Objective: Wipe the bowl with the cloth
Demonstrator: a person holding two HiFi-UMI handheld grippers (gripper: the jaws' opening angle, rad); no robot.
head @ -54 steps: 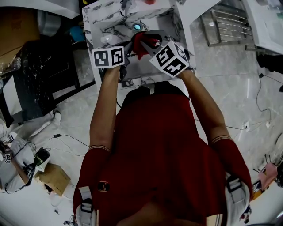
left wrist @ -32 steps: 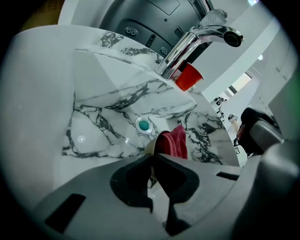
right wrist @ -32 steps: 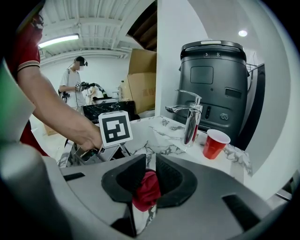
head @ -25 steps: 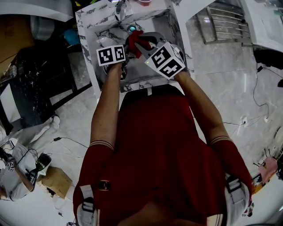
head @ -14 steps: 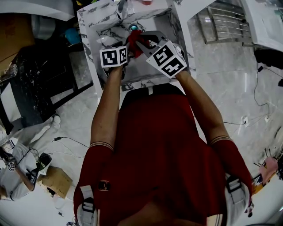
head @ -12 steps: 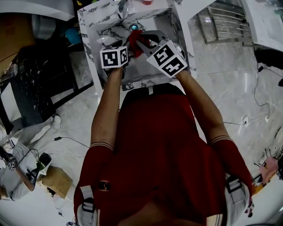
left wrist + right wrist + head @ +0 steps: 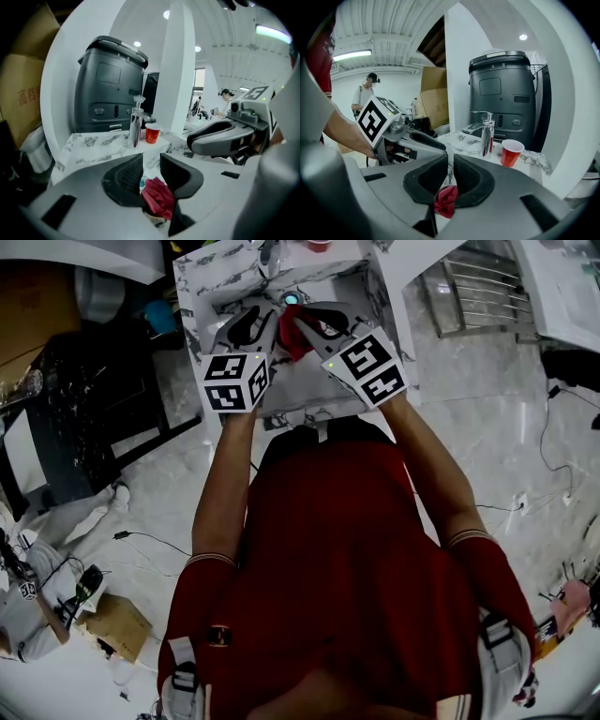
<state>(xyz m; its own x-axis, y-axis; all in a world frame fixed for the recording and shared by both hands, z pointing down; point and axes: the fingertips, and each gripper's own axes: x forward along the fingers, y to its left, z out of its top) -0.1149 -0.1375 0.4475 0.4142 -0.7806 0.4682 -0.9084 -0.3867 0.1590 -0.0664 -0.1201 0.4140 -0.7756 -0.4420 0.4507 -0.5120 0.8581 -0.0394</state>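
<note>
The right gripper (image 7: 450,161), its jaws just now closing, pinches the crumpled red cloth (image 7: 446,199) at top centre of the head view. The left gripper (image 7: 151,161) has just been opening and its jaws stand apart, pressing nothing. A pale rim below the cloth may be the bowl (image 7: 153,218). Unheld, it could skid on the marble-patterned surface (image 7: 211,277) during wiping.

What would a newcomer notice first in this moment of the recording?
The red cloth stands out, pinched in the right gripper, whose jaws have just been closing on it, above the marble sink counter. Beside it the left gripper has just been opening its jaws and holds nothing. A red cup stands by the chrome faucet at the back.
</note>
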